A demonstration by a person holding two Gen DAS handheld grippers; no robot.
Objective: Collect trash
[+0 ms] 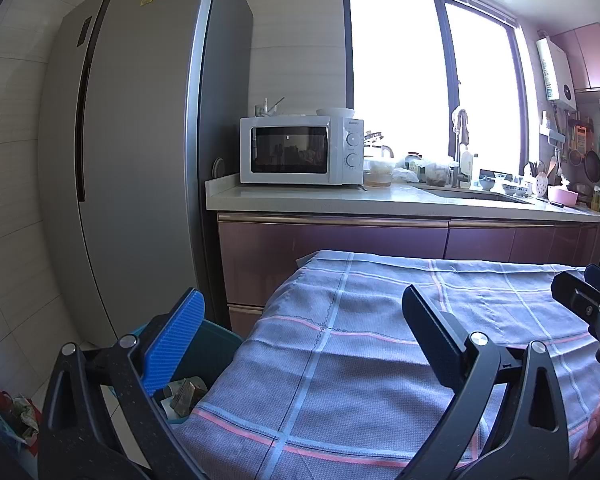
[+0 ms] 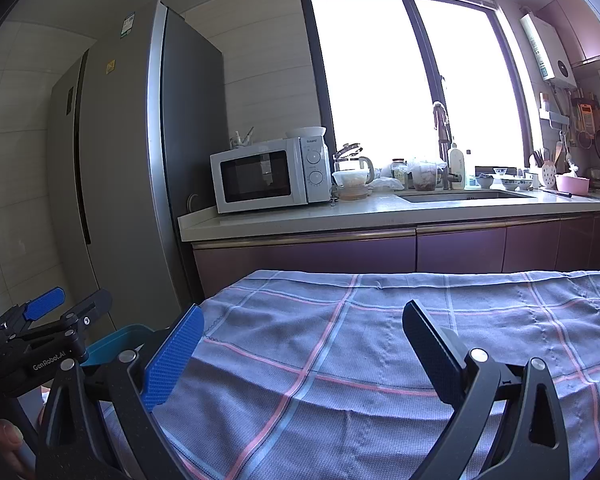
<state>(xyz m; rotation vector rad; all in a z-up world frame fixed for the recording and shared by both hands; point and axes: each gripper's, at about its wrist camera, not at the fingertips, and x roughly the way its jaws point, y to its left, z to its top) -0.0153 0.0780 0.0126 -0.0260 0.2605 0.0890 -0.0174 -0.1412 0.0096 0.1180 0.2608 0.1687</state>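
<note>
Between the fingers of the right gripper, spread wide, checked cloth is lying bare; the left gripper is gaping too, a bin of trash sitting beneath its left finger.

Left gripper: black frame, blue ribbed pads, jaws spread wide, nothing between them.
Right gripper: same build, jaws spread wide, level beside the left.

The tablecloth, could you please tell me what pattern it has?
The tablecloth is greyish-blue with pink and light-blue check lines, clearest in the right wrist view.
</note>
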